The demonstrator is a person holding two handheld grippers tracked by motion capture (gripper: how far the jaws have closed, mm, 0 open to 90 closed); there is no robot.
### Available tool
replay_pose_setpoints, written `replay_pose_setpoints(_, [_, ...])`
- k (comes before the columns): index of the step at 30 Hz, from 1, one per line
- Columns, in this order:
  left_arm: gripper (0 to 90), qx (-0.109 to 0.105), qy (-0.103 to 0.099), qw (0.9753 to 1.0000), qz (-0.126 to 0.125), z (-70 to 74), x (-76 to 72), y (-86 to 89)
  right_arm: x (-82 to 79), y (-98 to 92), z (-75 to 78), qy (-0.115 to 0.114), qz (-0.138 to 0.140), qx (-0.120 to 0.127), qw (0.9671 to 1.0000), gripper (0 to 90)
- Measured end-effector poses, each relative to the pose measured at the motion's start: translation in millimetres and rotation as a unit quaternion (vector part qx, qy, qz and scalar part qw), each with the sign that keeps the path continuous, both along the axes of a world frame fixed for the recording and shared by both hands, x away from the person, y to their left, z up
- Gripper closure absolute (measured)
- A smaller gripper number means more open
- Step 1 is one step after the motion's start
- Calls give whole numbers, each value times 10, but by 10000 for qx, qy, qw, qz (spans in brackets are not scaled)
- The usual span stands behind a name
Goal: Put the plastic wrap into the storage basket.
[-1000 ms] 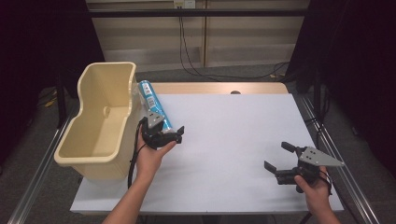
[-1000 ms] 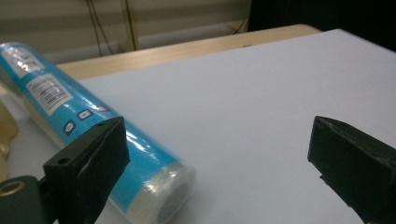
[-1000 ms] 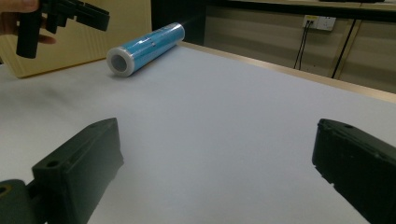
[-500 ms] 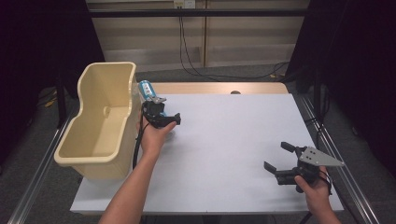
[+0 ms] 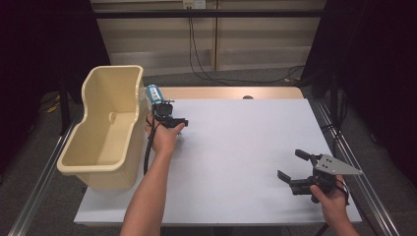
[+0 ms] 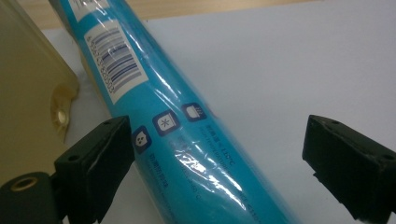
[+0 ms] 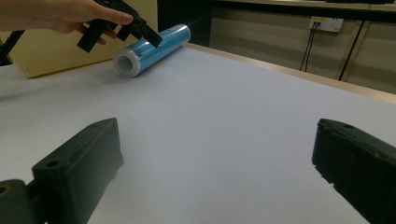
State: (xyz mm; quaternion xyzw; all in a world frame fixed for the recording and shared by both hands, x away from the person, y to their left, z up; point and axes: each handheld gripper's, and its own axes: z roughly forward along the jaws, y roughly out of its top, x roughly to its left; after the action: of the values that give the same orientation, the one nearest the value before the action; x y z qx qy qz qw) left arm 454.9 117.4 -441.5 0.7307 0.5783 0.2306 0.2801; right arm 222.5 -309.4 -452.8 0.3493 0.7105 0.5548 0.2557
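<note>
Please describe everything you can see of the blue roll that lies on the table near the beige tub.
The blue roll is a cylinder wrapped in glossy, crinkled clear film, with a hollow pale core at its open end. It carries a white barcode label and small square icons with print. It lies on its side on the white table, close beside the beige tub. The left gripper is open above it, its jaws on either side, not yet closed.

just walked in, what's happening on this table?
A person holds a two-jaw gripper in each hand. The left gripper is over a blue plastic-wrapped roll lying on the white table beside a cream plastic tub. Its jaws are open, with the roll between them but not clamped. The right gripper is open near the table's near right corner, holding nothing.
</note>
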Motion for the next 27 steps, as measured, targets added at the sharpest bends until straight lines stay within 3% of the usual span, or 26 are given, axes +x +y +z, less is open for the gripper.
replay_pose_setpoints(4, [134, -44, 189, 9994, 272, -58, 42, 27, -2, -6, 3, -4, -11, 13, 10000, 9])
replay_pose_setpoints(8, [172, -74, 381, 9986, 353, -80, 55, 30, 3, -9, 1, 5, -11, 40, 10000, 10])
replay_pose_setpoints(11, [186, -28, 382, 9984, 417, -78, 50, 1, 3, -10, 3, -12, -7, 35, 10000, 10])
replay_pose_setpoints(13, [205, -48, 473, 9970, 614, -52, 38, -24, 5, -13, 2, -3, -17, 40, 10000, 9])
replay_pose_setpoints(23, [260, -122, 631, 9959, 630, 4, -34, -12, 7, -5, 13, -13, 4, 58, 10000, 9])
replay_pose_setpoints(27, [282, -60, 585, 9969, 517, 15, -164, -41, 9, -9, 14, -11, 11, 52, 10000, 9])
